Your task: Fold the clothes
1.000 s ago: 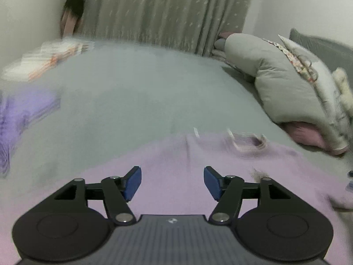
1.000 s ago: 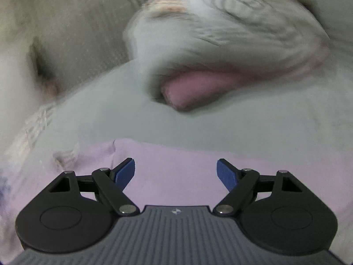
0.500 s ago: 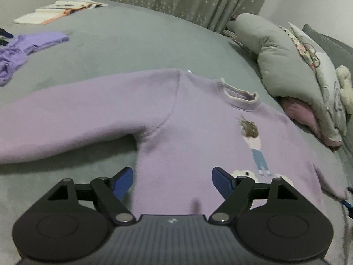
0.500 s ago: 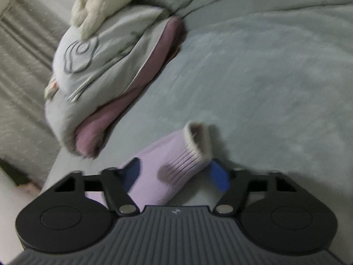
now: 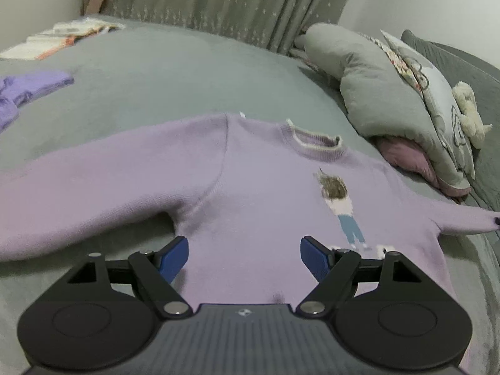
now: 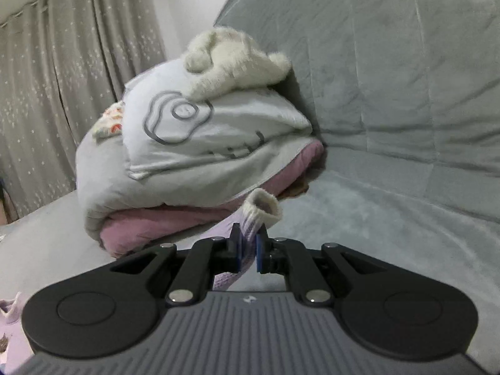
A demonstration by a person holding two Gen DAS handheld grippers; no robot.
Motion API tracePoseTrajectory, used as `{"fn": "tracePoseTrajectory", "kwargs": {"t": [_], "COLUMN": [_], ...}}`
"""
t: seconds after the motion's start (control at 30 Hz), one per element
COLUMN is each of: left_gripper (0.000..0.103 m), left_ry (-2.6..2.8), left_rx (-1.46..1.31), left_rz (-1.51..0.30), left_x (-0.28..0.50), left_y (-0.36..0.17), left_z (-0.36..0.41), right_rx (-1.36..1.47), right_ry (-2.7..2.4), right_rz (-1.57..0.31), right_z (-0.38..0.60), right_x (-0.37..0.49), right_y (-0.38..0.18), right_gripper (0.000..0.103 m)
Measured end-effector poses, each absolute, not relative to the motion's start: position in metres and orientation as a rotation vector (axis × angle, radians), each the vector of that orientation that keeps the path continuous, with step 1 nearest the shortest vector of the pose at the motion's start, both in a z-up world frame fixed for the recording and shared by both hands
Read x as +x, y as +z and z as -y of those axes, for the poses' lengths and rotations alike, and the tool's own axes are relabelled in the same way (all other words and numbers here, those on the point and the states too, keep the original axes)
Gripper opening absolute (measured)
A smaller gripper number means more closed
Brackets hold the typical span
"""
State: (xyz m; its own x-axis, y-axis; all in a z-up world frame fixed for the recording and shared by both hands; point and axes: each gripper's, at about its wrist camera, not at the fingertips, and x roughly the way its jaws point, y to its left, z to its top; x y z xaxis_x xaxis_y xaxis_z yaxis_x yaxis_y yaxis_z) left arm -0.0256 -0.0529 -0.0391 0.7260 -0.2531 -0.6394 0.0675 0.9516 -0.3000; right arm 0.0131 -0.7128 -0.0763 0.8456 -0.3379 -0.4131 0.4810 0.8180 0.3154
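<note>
A lilac sweater (image 5: 250, 187) with a small girl figure on its chest lies face up on the grey bed (image 5: 150, 72), both sleeves spread out. My left gripper (image 5: 244, 254) hovers open over its lower body, with nothing between the blue pads. In the right wrist view, my right gripper (image 6: 248, 243) is shut on the sweater's sleeve just behind the white ribbed cuff (image 6: 262, 207), which sticks up past the fingertips. That sleeve runs off to the right edge in the left wrist view.
Grey pillows (image 6: 200, 143) over a pink one (image 6: 175, 222) with a white plush toy (image 6: 231, 59) on top lie just beyond the cuff. A purple garment (image 5: 28, 89) and papers (image 5: 59, 36) sit at the far left. Curtains (image 5: 225, 3) hang behind the bed.
The right gripper has shut on the sleeve near its cuff and swung level toward the pillows. The left gripper has widened and settled over the sweater's body.
</note>
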Motion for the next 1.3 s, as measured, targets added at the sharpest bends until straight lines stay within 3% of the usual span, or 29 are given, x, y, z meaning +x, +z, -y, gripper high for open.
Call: {"fn": "tracePoseTrajectory", "kwargs": {"t": [0.13, 0.27, 0.33, 0.53, 0.8, 0.93, 1.13, 1.2, 1.3], "left_gripper": [0.079, 0.079, 0.079, 0.079, 0.079, 0.078, 0.079, 0.074, 0.034], "left_ry": [-0.181, -0.153, -0.153, -0.171, -0.202, -0.283, -0.285, -0.3, -0.307], "left_rx": [-0.237, -0.275, -0.3, -0.388, -0.451, -0.536, -0.533, -0.532, -0.518], "left_rz": [-0.735, -0.764, -0.77, -0.795, -0.84, -0.955, -0.928, -0.928, -0.938], "left_x": [-0.029, -0.034, -0.039, -0.075, -0.132, -0.154, -0.157, -0.161, -0.165], "left_y": [-0.037, -0.039, -0.039, -0.041, -0.054, -0.089, -0.1, -0.099, -0.099], "left_z": [0.053, 0.042, 0.037, 0.019, 0.024, 0.042, 0.046, 0.047, 0.05], "right_rx": [0.465, 0.583, 0.603, 0.705, 0.824, 0.856, 0.88, 0.891, 0.894], "right_ry": [-0.589, -0.541, -0.448, 0.026, 0.143, 0.2, 0.25, 0.262, 0.279], "right_rz": [-0.534, -0.329, -0.287, -0.554, -0.65, -0.71, -0.738, -0.752, -0.747], "right_z": [0.715, 0.702, 0.689, 0.638, 0.603, 0.565, 0.542, 0.538, 0.537], "right_x": [0.014, -0.011, -0.017, -0.01, -0.048, -0.083, -0.128, -0.142, -0.16], "right_y": [-0.102, -0.062, -0.054, -0.087, -0.116, -0.129, -0.136, -0.142, -0.147], "right_gripper": [0.028, 0.056, 0.057, 0.056, 0.057, 0.056, 0.056, 0.057, 0.056]}}
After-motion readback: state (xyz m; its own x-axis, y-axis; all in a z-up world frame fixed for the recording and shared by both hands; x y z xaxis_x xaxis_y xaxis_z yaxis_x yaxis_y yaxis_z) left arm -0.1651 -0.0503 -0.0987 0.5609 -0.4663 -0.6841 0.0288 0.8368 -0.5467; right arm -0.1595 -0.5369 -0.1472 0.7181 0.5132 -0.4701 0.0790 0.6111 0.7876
